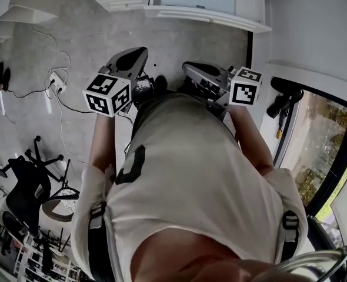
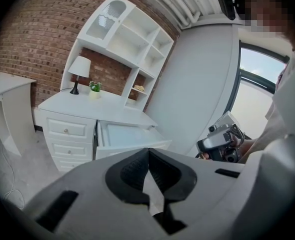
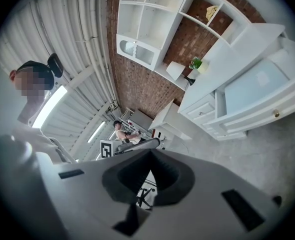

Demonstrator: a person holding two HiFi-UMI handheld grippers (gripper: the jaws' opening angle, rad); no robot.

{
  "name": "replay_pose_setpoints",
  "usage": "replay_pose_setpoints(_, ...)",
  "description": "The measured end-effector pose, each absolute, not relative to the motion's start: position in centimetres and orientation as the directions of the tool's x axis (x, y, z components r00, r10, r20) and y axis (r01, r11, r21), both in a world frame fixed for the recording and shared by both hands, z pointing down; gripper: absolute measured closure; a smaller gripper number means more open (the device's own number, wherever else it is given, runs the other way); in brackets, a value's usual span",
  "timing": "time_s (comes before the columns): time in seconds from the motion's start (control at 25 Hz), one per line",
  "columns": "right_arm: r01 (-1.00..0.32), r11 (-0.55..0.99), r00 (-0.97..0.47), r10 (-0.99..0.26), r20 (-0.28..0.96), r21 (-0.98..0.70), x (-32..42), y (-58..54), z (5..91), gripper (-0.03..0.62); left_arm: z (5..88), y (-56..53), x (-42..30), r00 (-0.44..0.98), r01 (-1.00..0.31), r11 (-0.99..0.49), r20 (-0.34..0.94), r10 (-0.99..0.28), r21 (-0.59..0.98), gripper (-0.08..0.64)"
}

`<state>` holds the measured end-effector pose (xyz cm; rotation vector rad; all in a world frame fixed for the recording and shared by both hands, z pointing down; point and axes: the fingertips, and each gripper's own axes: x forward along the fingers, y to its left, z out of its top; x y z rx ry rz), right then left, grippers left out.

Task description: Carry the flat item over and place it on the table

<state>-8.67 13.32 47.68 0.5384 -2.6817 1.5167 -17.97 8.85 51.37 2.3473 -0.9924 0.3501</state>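
left gripper [image 2: 148,153], right gripper [image 3: 150,153]: I'm holding both jaws closed, empty | table [image 2: 82,106] lying ahead of jaws | flat item not showing

Two grippers, the left gripper [image 2: 148,156] and right gripper [image 3: 150,156], one table [image 2: 112,111], one lamp [image 2: 80,69], one potted plant [image 2: 94,86], one office chair [image 1: 29,187].

A pale short-sleeved T-shirt [image 1: 203,175] fills the centre of the head view, with a black angular mark [image 1: 132,164] left of middle and black webbing straps [image 1: 97,216] with buckles (one on each shoulder) near the lower edges. Toward the top, the grey moulded-plastic left gripper [image 1: 137,54] and matching right gripper [image 1: 194,69] have black ribbed pads [image 2: 132,171], and each bears a white cube [image 1: 107,93] printed with black square markers.
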Motion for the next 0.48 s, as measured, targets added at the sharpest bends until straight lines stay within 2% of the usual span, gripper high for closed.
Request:
replay_pose_setpoints(0.24,-0.29,0.461,-0.942,-0.294,0.164,-0.839,-7.6,12.9,47.8,0.584,51.5,8.8,-17.0,0.682,-0.73,-0.563,0.457,-0.571,0.387,0.54)
replay_pose_setpoints(0.48,-0.337,0.466,-0.92,-0.349,0.18,-0.818,-5.0,11.6,47.9,0.584,50.9,7.8,-14.8,0.681,-0.73,-0.576,0.464,-0.566,0.369,0.541)
